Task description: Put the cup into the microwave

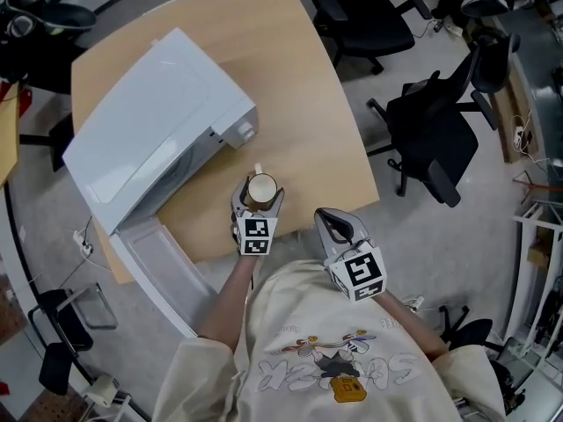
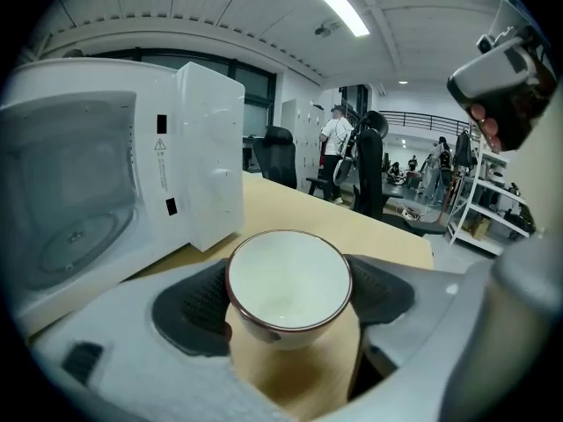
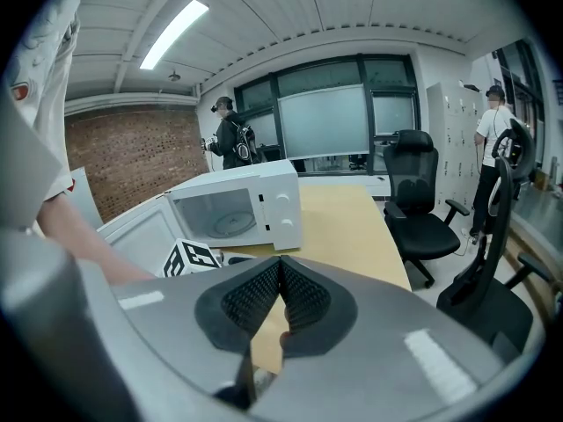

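Observation:
The cup (image 1: 261, 189), white inside with a dark rim, stands on the wooden table (image 1: 290, 86) just in front of the white microwave (image 1: 158, 130). My left gripper (image 1: 260, 195) straddles it; in the left gripper view the cup (image 2: 288, 281) sits between both dark pads (image 2: 189, 306), which touch its sides. The microwave (image 2: 88, 200) has its door (image 1: 163, 266) swung open over the table's near edge, and its cavity is empty. My right gripper (image 1: 339, 227) hovers off the table's near edge by the person's chest, pads (image 3: 303, 299) pressed together with nothing between them.
Black office chairs (image 1: 435, 134) stand on the floor right of the table, another (image 1: 365, 20) behind it. In the right gripper view the microwave (image 3: 237, 209) is ahead on the left with a chair (image 3: 422, 209) to the right. People stand far off in the room.

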Action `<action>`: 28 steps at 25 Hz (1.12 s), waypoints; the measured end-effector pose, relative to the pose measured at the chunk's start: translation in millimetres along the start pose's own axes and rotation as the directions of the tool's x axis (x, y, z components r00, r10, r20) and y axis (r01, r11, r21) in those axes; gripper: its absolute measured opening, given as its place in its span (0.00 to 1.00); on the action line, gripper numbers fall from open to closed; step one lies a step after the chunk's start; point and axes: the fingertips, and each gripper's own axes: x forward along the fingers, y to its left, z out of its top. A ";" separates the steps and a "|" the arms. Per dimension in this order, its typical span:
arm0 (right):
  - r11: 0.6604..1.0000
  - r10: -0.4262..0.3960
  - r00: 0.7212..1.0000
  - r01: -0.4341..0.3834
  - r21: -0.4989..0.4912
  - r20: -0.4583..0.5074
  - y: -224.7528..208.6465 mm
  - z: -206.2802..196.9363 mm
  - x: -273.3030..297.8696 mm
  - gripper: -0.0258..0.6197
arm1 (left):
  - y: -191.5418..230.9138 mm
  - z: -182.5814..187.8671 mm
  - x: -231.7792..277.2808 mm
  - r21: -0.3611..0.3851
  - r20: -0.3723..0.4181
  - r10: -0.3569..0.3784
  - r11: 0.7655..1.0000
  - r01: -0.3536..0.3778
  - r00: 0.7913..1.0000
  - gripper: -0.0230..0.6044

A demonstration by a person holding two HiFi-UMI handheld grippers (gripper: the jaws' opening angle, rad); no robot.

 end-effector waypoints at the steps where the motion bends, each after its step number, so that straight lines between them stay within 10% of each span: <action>1: 1.000 0.001 1.000 -0.001 -0.001 -0.001 0.8 -0.4 0.1 0.05 | -0.1 1.0 -0.7 -0.004 -0.004 0.001 1.000 -0.001 1.000 0.67; 16: 0.984 0.127 0.992 -0.127 -0.123 -0.008 30.2 -3.3 36.1 0.05 | 27.0 21.0 -58.4 -0.148 0.021 0.136 0.980 -0.131 0.990 0.67; 28: 0.880 0.397 0.918 -0.388 -0.274 -0.025 106.6 9.2 107.5 0.05 | 97.1 20.2 -140.7 -0.264 0.031 0.407 0.884 -0.385 0.913 0.67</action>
